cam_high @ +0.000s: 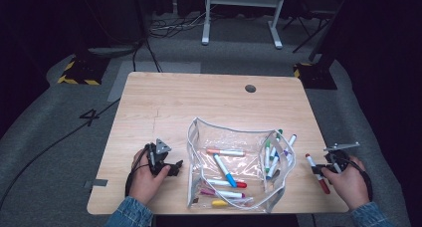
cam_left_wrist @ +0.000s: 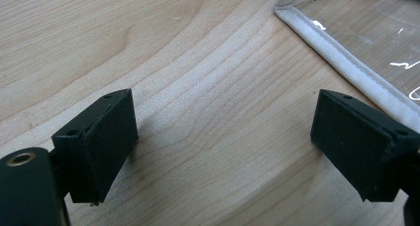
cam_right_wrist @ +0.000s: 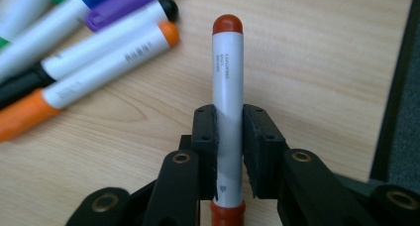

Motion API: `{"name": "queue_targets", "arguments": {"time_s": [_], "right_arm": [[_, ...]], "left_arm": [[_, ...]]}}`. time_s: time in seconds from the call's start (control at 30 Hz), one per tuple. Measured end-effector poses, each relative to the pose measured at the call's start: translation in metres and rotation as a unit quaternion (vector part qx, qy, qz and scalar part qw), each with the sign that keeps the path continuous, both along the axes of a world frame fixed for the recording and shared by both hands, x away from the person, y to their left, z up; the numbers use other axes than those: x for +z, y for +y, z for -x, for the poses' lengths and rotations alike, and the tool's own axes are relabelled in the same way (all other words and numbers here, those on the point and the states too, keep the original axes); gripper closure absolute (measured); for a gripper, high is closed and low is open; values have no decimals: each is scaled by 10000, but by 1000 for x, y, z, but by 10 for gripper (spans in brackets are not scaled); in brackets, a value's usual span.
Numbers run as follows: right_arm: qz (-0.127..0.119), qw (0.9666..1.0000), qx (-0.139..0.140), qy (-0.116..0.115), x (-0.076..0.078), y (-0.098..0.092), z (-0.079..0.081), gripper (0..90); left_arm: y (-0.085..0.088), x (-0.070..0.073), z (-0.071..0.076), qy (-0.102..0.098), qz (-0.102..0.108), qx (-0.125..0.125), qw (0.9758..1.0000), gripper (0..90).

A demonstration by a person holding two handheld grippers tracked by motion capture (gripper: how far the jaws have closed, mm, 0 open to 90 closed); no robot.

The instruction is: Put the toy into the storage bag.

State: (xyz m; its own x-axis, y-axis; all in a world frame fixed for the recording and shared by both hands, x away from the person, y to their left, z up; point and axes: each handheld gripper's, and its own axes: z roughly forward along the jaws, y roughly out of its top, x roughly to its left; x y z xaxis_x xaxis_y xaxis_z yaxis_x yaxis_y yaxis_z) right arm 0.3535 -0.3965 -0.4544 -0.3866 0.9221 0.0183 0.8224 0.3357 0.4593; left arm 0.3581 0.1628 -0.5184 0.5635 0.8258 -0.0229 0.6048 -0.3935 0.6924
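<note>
My right gripper point(cam_right_wrist: 229, 137) is shut on a red marker point(cam_right_wrist: 228, 87), a white barrel with red ends, held along the jaws above the table's right edge. From above, that red marker point(cam_high: 317, 173) sits in the right gripper point(cam_high: 323, 170) at the right of a clear zip pouch point(cam_high: 199, 137). Several markers lie inside the pouch and a bunch point(cam_high: 276, 150) rests on its right side. My left gripper point(cam_left_wrist: 223, 146) is open over bare wood, just left of the pouch's white edge point(cam_left_wrist: 346, 67). From above, the left gripper point(cam_high: 171, 168) rests near the table's front left.
The wooden table point(cam_high: 164, 102) has a round cable hole point(cam_high: 250, 88) at the back. Loose markers point(cam_right_wrist: 99, 52) in orange, purple, black and blue lie to the left of my right jaws. Grey carpet point(cam_right_wrist: 403, 112) lies past the table's right edge.
</note>
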Motion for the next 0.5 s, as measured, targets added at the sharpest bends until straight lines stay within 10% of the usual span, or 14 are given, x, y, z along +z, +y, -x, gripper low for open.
{"name": "queue_targets", "arguments": {"time_s": [0.5], "right_arm": [[-425, 9932, 776, -752, 119, 35, 7, 774]], "left_arm": [[0, 0, 0, 1, 2, 0, 10000, 111]]}}
